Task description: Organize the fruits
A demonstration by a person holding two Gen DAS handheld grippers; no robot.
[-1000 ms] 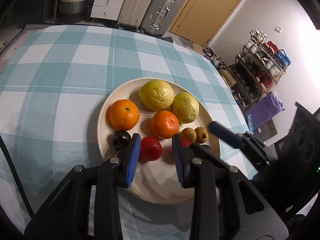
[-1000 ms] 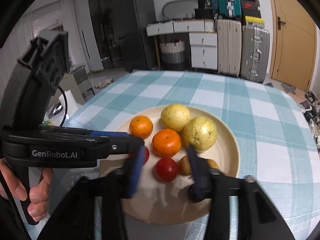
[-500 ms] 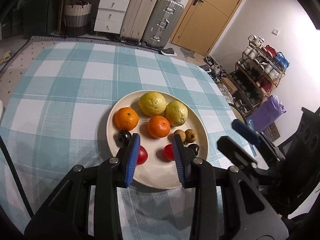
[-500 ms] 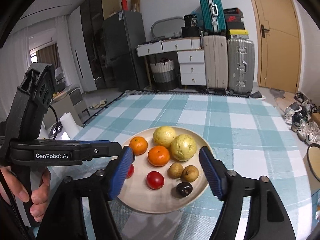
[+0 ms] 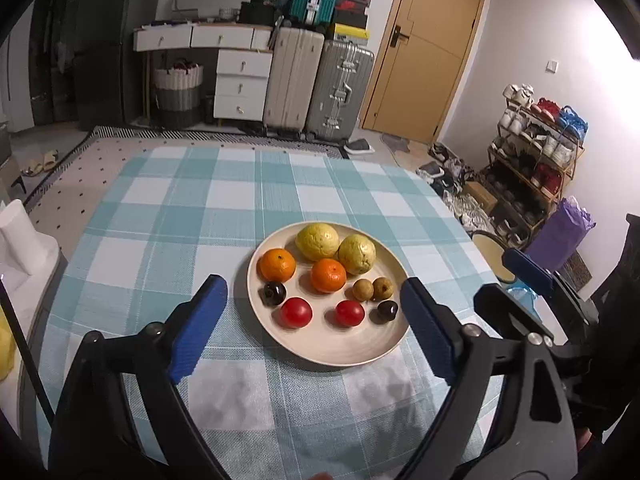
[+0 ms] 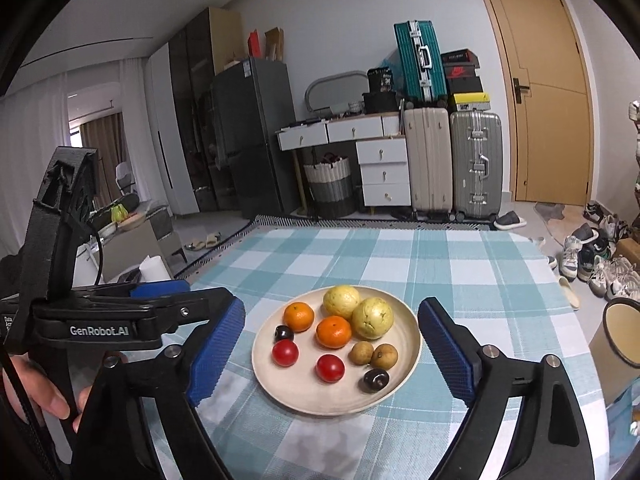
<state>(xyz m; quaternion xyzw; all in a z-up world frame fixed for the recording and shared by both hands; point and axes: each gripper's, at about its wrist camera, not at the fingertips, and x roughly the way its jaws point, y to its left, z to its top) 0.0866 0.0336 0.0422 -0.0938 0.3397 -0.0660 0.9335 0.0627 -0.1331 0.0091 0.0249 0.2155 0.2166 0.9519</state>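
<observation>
right hand-held gripper point(image 6: 331, 350): jaws just opening, wide, empty | plate point(image 6: 412, 354): ten fruits

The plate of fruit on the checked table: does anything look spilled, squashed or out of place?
Nothing stands out. All ten fruits sit inside the plate, none on the tablecloth: yellow ones at the back, oranges, then tomatoes and small dark fruits in front. They look whole.
</observation>
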